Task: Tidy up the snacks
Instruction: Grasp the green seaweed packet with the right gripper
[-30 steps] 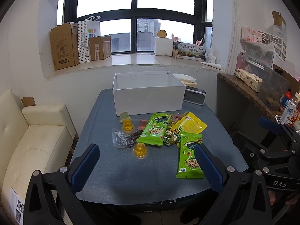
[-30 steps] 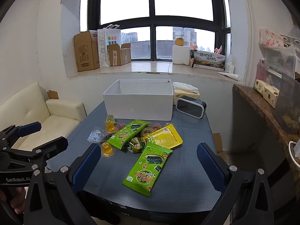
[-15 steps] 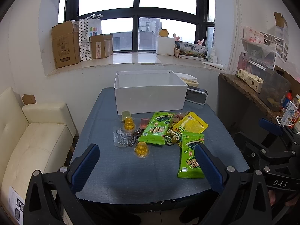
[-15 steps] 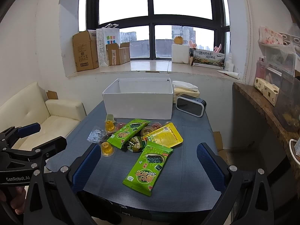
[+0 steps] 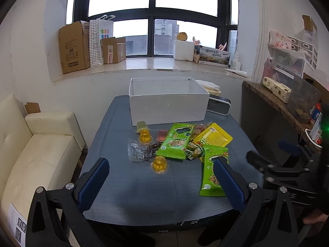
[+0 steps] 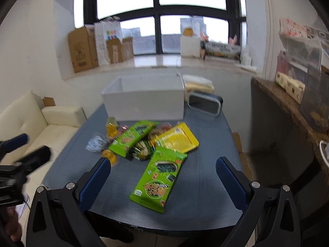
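Note:
A heap of snacks lies mid-table in front of an open white box (image 5: 167, 100) (image 6: 144, 100). Nearest is a green packet (image 5: 211, 170) (image 6: 161, 175), with a second green packet (image 5: 176, 141) (image 6: 131, 136), a yellow packet (image 5: 212, 136) (image 6: 176, 140) and an orange jelly cup (image 5: 159, 164) (image 6: 110, 155) around it. My left gripper (image 5: 160, 175) is open above the table's near edge, nothing between its fingers. My right gripper (image 6: 162, 173) is open too, hovering over the nearest green packet without touching it. The right wrist view is blurred.
A dark clock (image 5: 218, 106) sits right of the box on the blue table (image 5: 131, 189). A cream sofa (image 5: 35, 150) stands to the left and a stone counter (image 5: 273, 100) with boxes to the right. Cardboard boxes (image 5: 73, 47) line the windowsill.
Both grippers have moved forward toward the table and the snacks look larger. The right gripper has shifted so the nearest green packet sits between its fingers in view. No snack has moved.

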